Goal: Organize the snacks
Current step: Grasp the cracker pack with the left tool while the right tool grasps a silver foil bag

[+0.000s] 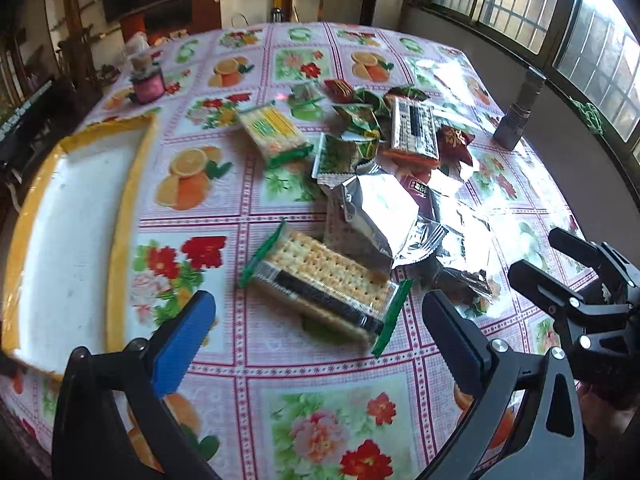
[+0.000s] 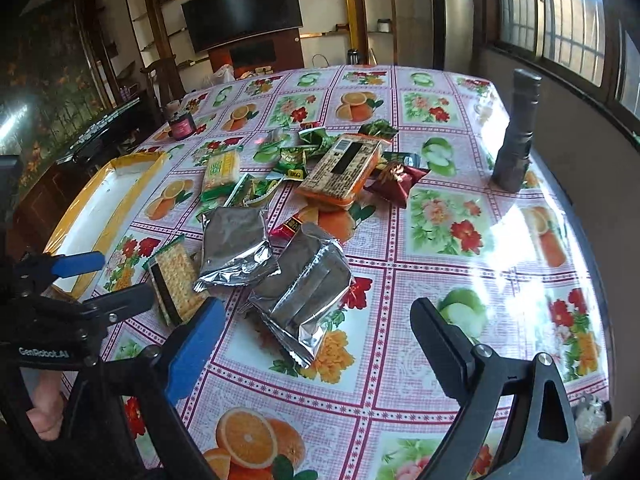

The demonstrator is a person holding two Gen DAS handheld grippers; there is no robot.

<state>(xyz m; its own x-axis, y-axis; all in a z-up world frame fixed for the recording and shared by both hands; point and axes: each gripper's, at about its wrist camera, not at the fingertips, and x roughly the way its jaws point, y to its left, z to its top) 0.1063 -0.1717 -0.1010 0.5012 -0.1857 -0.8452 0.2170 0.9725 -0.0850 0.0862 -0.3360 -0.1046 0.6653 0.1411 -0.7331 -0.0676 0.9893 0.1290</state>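
A table covered in a fruit-and-flower cloth (image 2: 440, 248) holds a scatter of snack packets. At the near left of the pile lies a clear cracker packet (image 1: 324, 284) with green ends. The left gripper (image 1: 320, 344) hovers just short of it, jaws spread wide and holding nothing. The right gripper (image 2: 316, 340) is likewise wide open and empty, near crumpled silver foil packets (image 2: 296, 292). An empty yellow-rimmed tray (image 1: 124, 216) waits at the left. A tall dark flashlight (image 2: 516, 132) stands at the far right. Risks, as I judge them: the jaws may crush the crackers, slippery foil may slide free, and the two close-set grippers may collide.
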